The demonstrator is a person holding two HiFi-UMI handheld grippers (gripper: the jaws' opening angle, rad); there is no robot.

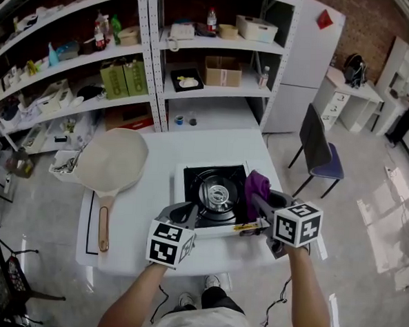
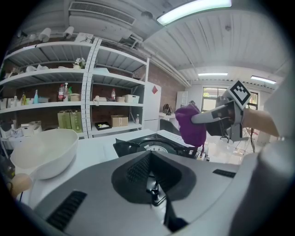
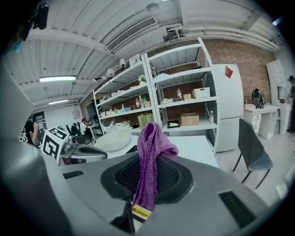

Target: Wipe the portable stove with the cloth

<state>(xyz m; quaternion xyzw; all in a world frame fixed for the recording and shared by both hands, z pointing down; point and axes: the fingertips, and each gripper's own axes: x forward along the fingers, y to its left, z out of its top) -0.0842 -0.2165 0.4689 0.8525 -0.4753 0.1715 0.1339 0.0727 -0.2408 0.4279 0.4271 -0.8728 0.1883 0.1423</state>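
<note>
- My left gripper is nearest to me, its marker cube just over the table's near edge. Its jaws are pressed together with nothing between them, as the left gripper view shows.
- Its tip sits at the near left corner of the stove. I cannot tell whether it touches the stove's body.
- My right gripper reaches in from the near right. Its jaws are clamped on the purple cloth.
- In the right gripper view the cloth stands up out of the pinch at, with a yellow tag at its lower end.
- The cloth hangs over the right side of the stove, just beside the round burner. From the left gripper view the cloth droops close above the stove top. Contact there is not clear.
- The stove lies on the white table, close to the near edge and toward the near right corner. Its black top and silver burner face up.
- A white pan rests at the table's left edge, well apart from the stove, with its wooden handle pointing toward the near edge.
- Beyond the far edge stands white shelving loaded with boxes and bottles.
- A dark chair stands on the floor off the table's right edge.
</note>
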